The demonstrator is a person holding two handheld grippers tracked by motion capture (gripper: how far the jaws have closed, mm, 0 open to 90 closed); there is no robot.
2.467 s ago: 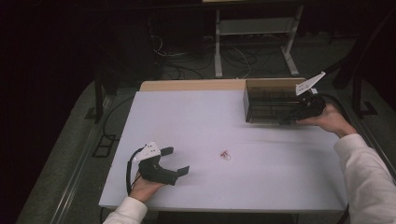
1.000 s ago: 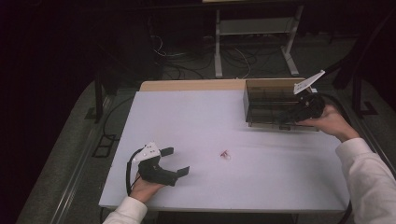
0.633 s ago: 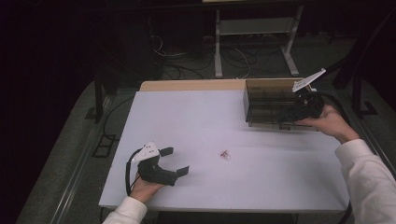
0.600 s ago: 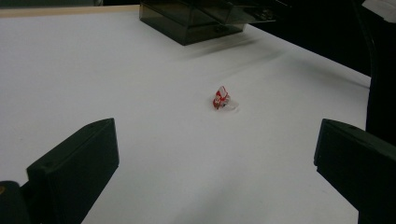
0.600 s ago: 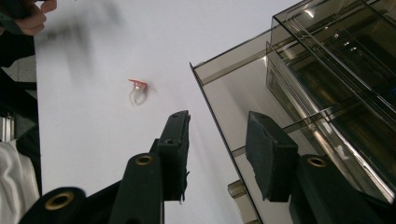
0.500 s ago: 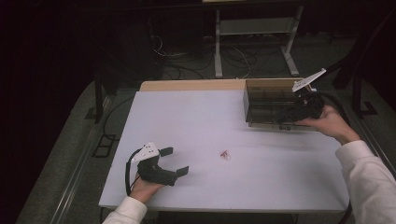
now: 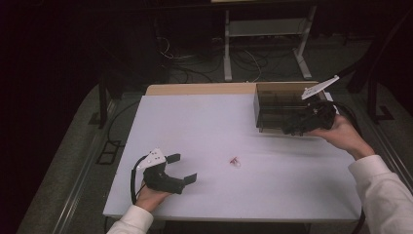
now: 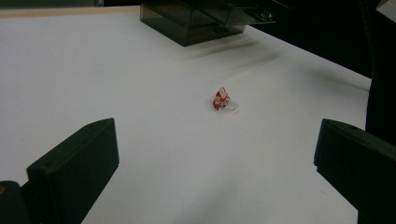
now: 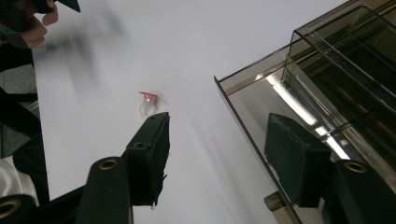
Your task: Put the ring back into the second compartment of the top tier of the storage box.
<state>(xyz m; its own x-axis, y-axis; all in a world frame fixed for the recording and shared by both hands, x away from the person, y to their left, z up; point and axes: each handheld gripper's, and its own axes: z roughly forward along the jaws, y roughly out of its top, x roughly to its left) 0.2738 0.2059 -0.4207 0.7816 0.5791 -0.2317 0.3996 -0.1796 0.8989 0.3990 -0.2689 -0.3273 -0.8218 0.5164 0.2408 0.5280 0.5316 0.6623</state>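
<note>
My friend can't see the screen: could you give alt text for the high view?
On a white table, a small red ring lies between two hand-held grippers: the left gripper open near the front edge, the right gripper at a smoky box.

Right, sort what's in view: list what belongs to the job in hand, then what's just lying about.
In the job:
- right gripper, jaws just opening, straddling the box's wall
- smoked clear box
- small red-and-clear ring on the white table

Lying about:
- left gripper, open, idle
- cables on the floor
- metal stand
</note>
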